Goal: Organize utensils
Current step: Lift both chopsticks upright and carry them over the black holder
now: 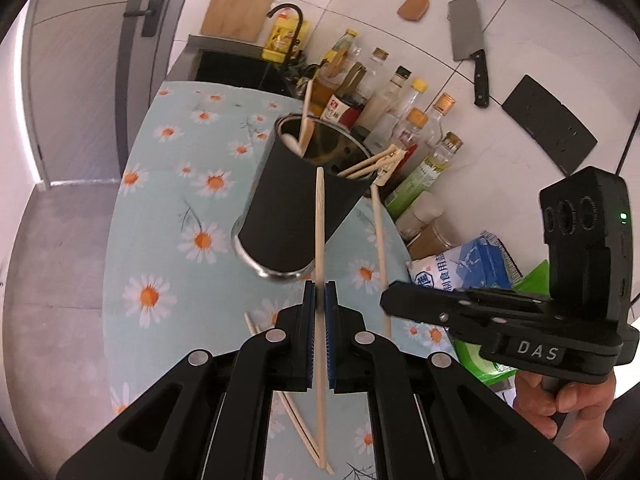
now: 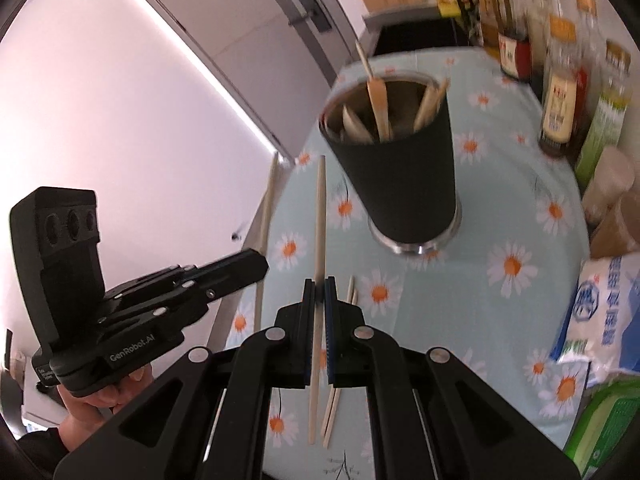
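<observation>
A black utensil holder (image 1: 296, 208) (image 2: 400, 168) stands on the daisy tablecloth (image 1: 160, 208) and holds wooden spoons and chopsticks. My left gripper (image 1: 320, 291) is shut on a single chopstick (image 1: 319, 220), whose tip rises in front of the holder. Just right of it, my right gripper (image 1: 385, 301) is lifted beside the holder. In the right wrist view my right gripper (image 2: 319, 290) is shut on another chopstick (image 2: 320, 216), left of the holder. My left gripper (image 2: 261, 265) shows at the left with its chopstick (image 2: 267, 204). Loose chopsticks (image 1: 298, 416) (image 2: 334, 404) lie on the cloth below.
Sauce and oil bottles (image 1: 404, 120) (image 2: 560, 92) line the far right of the table, with a salt bag (image 1: 464, 264) (image 2: 604, 312) and green packet (image 2: 600, 432) nearer. A sink (image 1: 240, 66) lies behind. A cleaver (image 1: 468, 40), wooden spatula (image 1: 420, 0) and cutting board (image 1: 240, 0) hang on the wall.
</observation>
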A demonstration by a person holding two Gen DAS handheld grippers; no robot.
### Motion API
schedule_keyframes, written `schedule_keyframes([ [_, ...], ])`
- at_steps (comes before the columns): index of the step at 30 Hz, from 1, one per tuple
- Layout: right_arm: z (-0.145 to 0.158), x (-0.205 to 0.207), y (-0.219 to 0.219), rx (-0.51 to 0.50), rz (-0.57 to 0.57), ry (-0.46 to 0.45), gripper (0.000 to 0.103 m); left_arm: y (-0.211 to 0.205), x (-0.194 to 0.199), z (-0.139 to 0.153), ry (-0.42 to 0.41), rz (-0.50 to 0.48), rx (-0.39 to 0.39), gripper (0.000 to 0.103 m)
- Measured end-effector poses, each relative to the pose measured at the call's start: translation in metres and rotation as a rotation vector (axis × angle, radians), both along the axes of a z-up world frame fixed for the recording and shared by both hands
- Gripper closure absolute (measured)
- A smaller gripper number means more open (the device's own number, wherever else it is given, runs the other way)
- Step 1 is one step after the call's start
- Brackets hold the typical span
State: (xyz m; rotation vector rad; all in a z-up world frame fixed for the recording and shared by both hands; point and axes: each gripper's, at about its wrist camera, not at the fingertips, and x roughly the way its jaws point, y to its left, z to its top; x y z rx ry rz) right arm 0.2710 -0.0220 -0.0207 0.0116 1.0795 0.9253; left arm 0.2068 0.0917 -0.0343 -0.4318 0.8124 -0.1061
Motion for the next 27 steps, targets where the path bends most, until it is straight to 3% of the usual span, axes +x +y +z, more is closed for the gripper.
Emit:
schedule_keyframes([
  [11,0.030,0.016,-0.005,0.101,-0.053,-0.102,0.097,0.008,0.019,0.033,-0.113,-0.036,0.004,0.099],
  [16,0.039,0.030,-0.003,0.142,-0.073,-0.106,0.097,0.016,0.029,0.046,-0.149,-0.041,-0.005,0.099],
  [27,0.071,0.062,0.003,0.209,-0.130,-0.231,0.097,0.033,0.061,0.075,-0.274,-0.071,-0.023,0.099],
])
